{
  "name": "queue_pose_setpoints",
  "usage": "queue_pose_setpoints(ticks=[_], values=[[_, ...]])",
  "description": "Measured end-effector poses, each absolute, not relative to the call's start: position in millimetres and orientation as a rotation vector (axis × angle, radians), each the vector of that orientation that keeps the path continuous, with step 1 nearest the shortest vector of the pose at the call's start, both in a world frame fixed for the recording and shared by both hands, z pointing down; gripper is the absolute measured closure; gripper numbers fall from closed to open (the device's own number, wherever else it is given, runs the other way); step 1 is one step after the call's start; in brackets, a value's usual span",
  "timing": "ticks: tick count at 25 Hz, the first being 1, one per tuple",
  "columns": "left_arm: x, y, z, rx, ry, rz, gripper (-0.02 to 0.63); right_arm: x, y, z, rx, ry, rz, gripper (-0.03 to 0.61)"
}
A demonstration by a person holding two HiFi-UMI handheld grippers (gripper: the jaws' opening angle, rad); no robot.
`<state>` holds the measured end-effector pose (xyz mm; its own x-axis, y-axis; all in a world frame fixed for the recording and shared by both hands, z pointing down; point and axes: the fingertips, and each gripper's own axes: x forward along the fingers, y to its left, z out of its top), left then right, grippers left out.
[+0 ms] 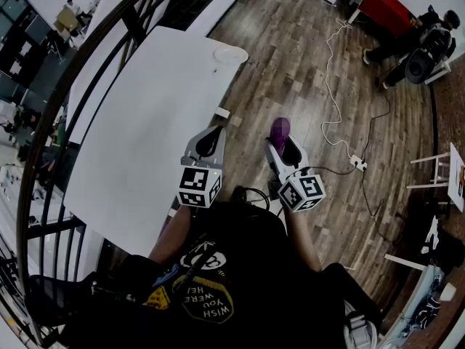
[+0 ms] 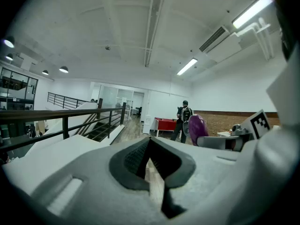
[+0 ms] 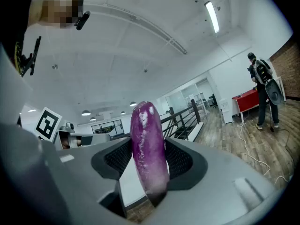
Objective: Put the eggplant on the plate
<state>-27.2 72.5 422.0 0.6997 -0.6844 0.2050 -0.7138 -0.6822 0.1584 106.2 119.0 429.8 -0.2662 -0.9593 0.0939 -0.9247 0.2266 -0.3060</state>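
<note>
A purple eggplant (image 3: 147,149) stands upright between the pads of my right gripper (image 3: 149,165), which is shut on it. In the head view the eggplant (image 1: 280,128) sticks out ahead of the right gripper (image 1: 285,150), over the wood floor to the right of the white table (image 1: 145,129). A white plate (image 1: 230,53) lies at the table's far right corner, well ahead of both grippers. My left gripper (image 1: 207,142) hovers at the table's right edge, its jaws together and empty. The left gripper view shows its own jaws (image 2: 150,153) meeting at the tips, with the eggplant (image 2: 198,129) off to the right.
A black railing (image 1: 80,86) and stairs run along the table's left side. A white cable (image 1: 330,86) trails over the wood floor to a power strip (image 1: 357,163). A person (image 1: 407,42) stands by a red cabinet (image 1: 385,6) far right. White frames (image 1: 429,173) stand at right.
</note>
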Motion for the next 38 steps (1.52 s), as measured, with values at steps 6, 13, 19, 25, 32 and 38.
queue_pose_setpoints(ticks=[6,13,19,25,32,38], values=[[-27.0,77.3,416.7,2.686,-1.116,0.185,0.609,104.1,123.4,424.3,-1.828,2.370,-0.458,0.353],[-34.5,75.5,420.5,2.676,-1.117,0.189,0.609,96.2,120.3,429.1,-1.811,2.393,-0.479,0.353],[-48.7,74.1,425.0,2.667,-1.114,0.191,0.609,70.0,116.7,443.2,-1.714,2.454,-0.573,0.350],[-71.4,74.1,427.1,2.657,-1.076,0.179,0.609,47.7,116.0,444.8,-1.737,2.439,-0.604,0.350],[-77.4,72.4,448.6,2.642,-1.019,0.202,0.609,40.3,119.3,463.1,-1.777,2.424,-0.629,0.350],[-52.5,35.8,458.2,2.630,-1.030,0.232,0.609,71.2,84.0,471.1,-1.766,2.418,-0.652,0.351]])
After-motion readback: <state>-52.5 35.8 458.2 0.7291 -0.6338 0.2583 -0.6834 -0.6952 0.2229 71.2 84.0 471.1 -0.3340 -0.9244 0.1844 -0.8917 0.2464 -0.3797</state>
